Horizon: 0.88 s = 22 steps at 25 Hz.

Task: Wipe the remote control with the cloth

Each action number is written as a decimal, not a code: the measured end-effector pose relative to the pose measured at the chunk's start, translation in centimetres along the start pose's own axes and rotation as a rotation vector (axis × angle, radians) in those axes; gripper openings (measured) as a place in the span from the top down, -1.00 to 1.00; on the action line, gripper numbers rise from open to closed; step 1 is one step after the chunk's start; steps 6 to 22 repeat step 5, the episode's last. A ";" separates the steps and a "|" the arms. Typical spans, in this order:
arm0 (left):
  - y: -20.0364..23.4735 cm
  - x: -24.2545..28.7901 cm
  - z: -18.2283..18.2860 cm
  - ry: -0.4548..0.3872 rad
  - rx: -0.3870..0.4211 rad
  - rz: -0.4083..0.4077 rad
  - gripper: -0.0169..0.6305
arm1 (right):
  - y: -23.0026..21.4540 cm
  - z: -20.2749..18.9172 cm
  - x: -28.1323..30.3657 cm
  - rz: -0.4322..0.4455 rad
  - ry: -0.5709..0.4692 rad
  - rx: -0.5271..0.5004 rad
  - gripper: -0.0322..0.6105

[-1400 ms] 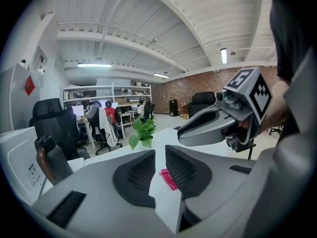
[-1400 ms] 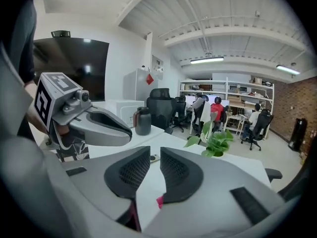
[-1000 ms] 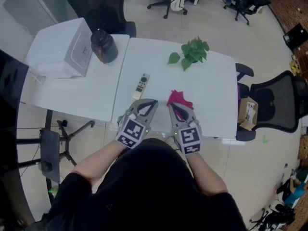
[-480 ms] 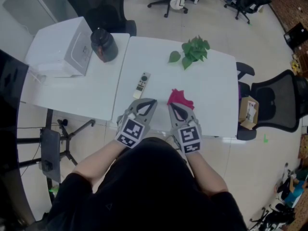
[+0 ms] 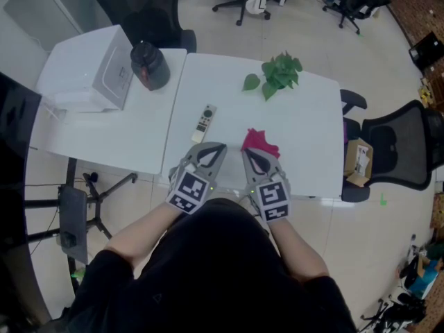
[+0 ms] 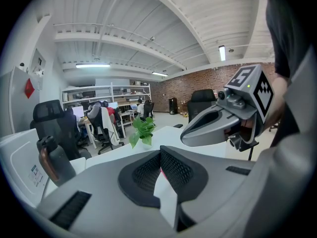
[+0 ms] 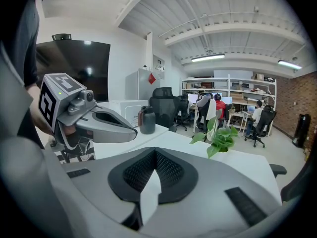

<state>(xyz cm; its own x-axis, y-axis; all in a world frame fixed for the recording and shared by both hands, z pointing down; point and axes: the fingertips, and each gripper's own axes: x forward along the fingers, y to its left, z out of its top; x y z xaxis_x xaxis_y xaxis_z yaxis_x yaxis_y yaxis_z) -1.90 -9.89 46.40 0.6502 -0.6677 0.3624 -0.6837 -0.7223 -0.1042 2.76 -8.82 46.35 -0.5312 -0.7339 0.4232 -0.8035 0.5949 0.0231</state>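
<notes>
**Nothing moved: both tongs clenched at the near edge**

The scene matches the earlier frames. The remote control (image 5: 204, 123) lies on the white worktop (image 5: 312, 130), ahead of the left tongs (image 5: 222, 146) and apart from them. The crumpled red cloth (image 5: 259, 143) sits just beside the tip of the right tongs (image 5: 245, 152). A leafy plant (image 5: 279, 73) stands farther back, and a dark jar (image 5: 149, 66) is off to the left. Both tongs are clenched on nothing.

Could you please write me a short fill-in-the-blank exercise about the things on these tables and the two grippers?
1. In the head view, the slim pale remote control lies to the ____ of the crumpled magenta cloth.
2. The left gripper and the right gripper both have their jaws ____, holding nothing.
3. The dark lidded jar stands beside a ____ box-shaped appliance.

Missing words: left; shut; white.
</notes>
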 end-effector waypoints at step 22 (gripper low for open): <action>-0.1 0.0 0.2 -0.004 0.000 0.000 0.95 | 0.0 0.0 -0.1 -0.001 0.001 -0.002 0.87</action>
